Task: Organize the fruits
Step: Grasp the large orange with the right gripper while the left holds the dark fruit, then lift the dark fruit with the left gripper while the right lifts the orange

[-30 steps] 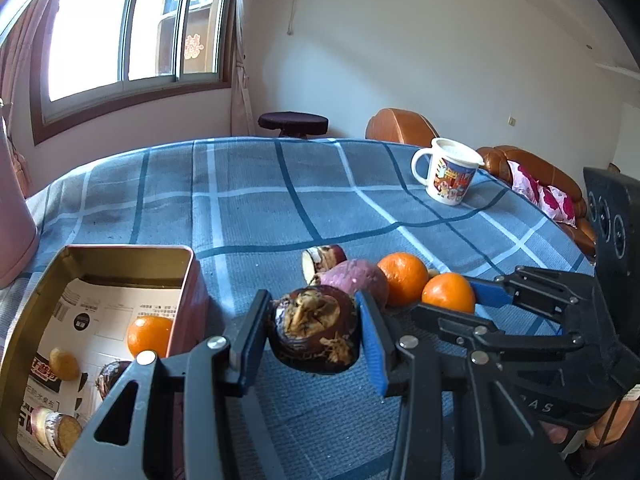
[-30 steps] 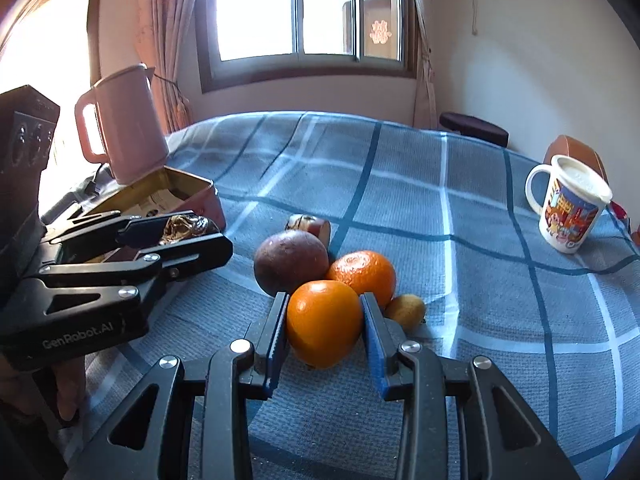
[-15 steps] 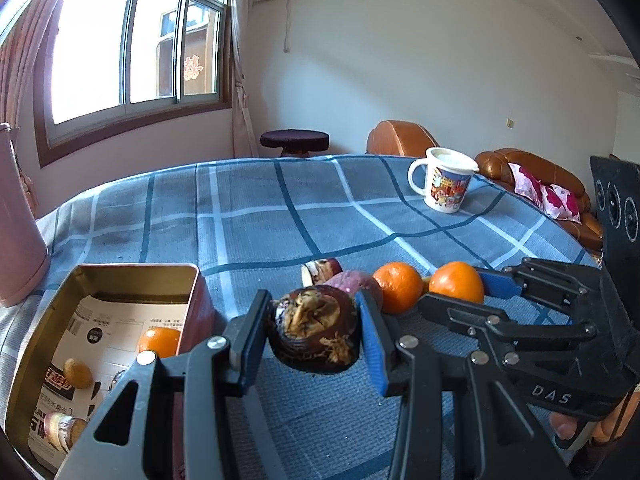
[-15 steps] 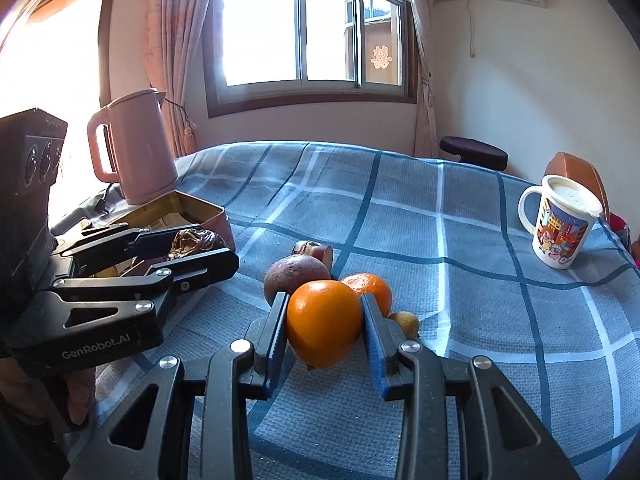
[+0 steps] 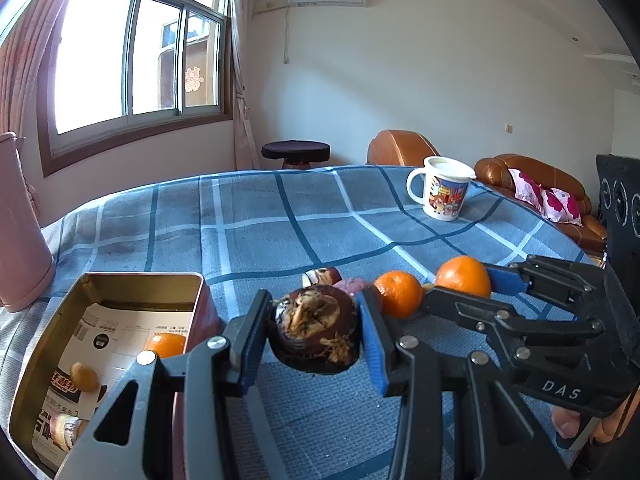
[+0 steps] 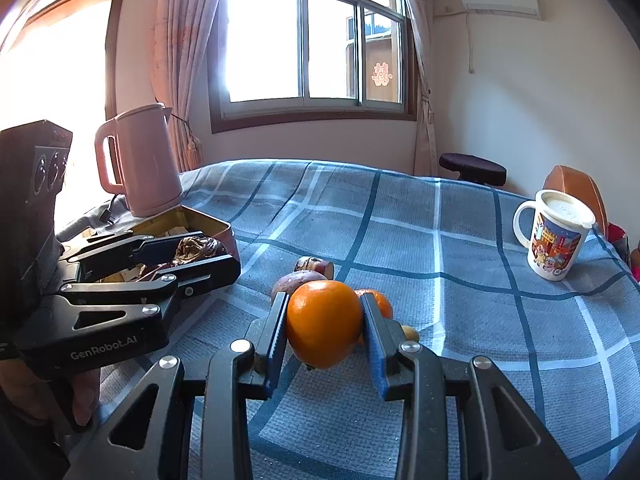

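Blue checked cloth (image 5: 280, 224) covers the table, and most of its far half is bare up to the rounded far edge. The left gripper (image 5: 314, 332) is clamped on a dark brown wrinkled fruit (image 5: 314, 330), held above the cloth just right of the metal tin (image 5: 120, 280). Inside the tin lie a mandarin (image 5: 166, 344) and a small yellowish fruit (image 5: 84, 376). The right gripper (image 6: 324, 328) is clamped on an orange (image 6: 323, 328), lifted near three fruits left on the cloth. A printed mug (image 6: 556, 236) stands well apart near the right edge, a pink kettle (image 6: 140, 164) behind the tin.
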Tool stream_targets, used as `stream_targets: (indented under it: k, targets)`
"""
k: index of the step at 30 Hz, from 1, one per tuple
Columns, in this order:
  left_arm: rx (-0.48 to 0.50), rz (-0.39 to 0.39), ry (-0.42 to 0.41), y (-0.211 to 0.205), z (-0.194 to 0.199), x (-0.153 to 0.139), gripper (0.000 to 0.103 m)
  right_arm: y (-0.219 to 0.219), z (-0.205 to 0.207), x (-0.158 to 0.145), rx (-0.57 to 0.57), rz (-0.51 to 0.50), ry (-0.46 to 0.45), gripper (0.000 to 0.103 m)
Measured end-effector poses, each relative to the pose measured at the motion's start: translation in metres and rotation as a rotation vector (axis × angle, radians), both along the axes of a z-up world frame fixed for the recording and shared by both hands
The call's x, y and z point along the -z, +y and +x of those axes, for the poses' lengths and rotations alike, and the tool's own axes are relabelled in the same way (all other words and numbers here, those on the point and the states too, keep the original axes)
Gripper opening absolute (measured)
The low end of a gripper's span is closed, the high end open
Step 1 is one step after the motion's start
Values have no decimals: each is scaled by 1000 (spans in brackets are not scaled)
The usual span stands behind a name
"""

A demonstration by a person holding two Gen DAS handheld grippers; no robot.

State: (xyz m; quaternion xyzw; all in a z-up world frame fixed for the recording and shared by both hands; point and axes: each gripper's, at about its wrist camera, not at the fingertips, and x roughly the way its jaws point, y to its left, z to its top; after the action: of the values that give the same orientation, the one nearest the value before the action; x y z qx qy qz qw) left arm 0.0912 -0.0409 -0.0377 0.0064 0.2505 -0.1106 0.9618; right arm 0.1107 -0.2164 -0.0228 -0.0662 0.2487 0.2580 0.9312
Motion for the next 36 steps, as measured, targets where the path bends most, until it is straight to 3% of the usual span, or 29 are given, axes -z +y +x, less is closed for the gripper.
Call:
stream_targets:
  k: [36]
  targets:
    - [-18, 8, -105, 0, -18, -8, 45, -10, -19, -9, -5, 47, -116, 37]
